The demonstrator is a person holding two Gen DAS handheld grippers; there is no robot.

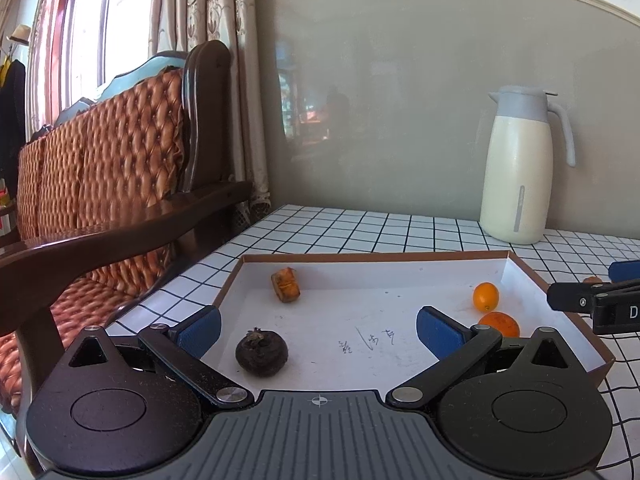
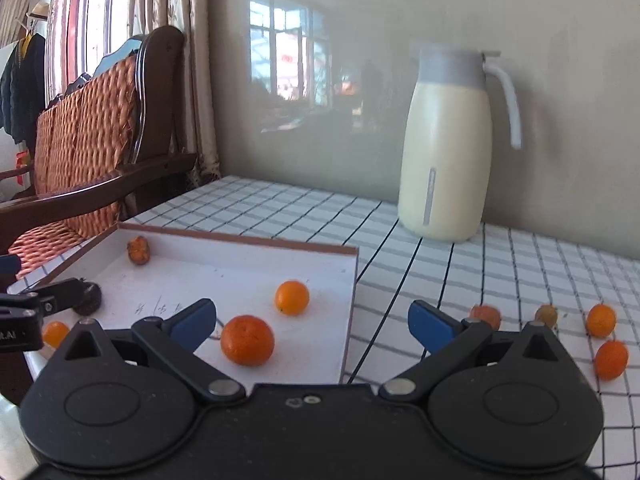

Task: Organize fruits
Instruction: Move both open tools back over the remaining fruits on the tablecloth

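A shallow white tray with a brown rim (image 1: 376,257) (image 2: 352,280) lies on the checked table. In it are a dark round fruit (image 1: 261,352), a brownish-orange chunk (image 1: 285,284) (image 2: 138,250), a small orange (image 1: 485,297) (image 2: 292,297) and a larger orange (image 1: 500,324) (image 2: 247,340). Another small orange (image 2: 55,333) lies at the tray's near left. My left gripper (image 1: 318,330) is open and empty over the tray, the dark fruit by its left finger. My right gripper (image 2: 310,322) is open and empty over the tray's right edge. Several small orange fruits (image 2: 601,320) (image 2: 610,359) (image 2: 485,316) lie on the table to the right.
A cream jug with a grey lid and handle (image 1: 518,168) (image 2: 448,148) stands at the back against the grey wall. A wooden sofa with orange quilted cushions (image 1: 104,168) stands left of the table. The right gripper's finger (image 1: 592,300) shows at the left view's right edge.
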